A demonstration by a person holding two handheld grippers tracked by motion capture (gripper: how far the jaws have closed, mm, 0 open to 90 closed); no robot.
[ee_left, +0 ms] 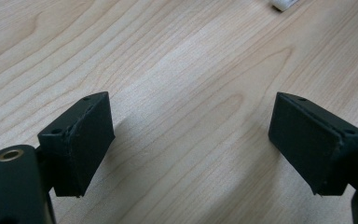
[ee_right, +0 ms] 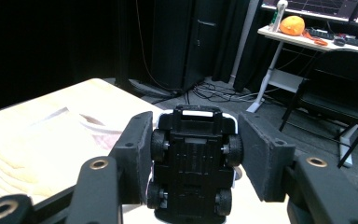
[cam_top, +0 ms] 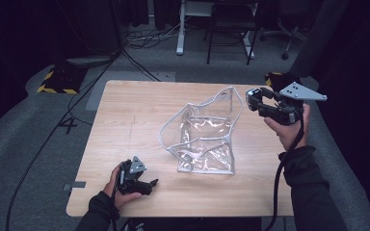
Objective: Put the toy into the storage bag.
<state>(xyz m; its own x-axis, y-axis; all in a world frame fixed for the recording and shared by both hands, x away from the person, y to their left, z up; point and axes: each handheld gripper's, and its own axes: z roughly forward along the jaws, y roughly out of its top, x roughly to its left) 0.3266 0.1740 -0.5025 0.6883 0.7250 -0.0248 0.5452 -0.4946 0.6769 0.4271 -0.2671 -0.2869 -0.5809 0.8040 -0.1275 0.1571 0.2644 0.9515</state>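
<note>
1. The small black toy car, seen from its underside with four wheels, is clamped between the right tongs, held above the far right corner of the pale wooden bench.
2. The clear plastic zip pouch with white edging stands open mid-bench; the car should be carried over its raised mouth before any release.
3. The jaws should be parted only once the car is low inside the opening, so it is not bounced off the rim.
4. The left tongs rest wide apart and empty over bare wood near the front edge; the floppy rim could be steadied with them.
</note>
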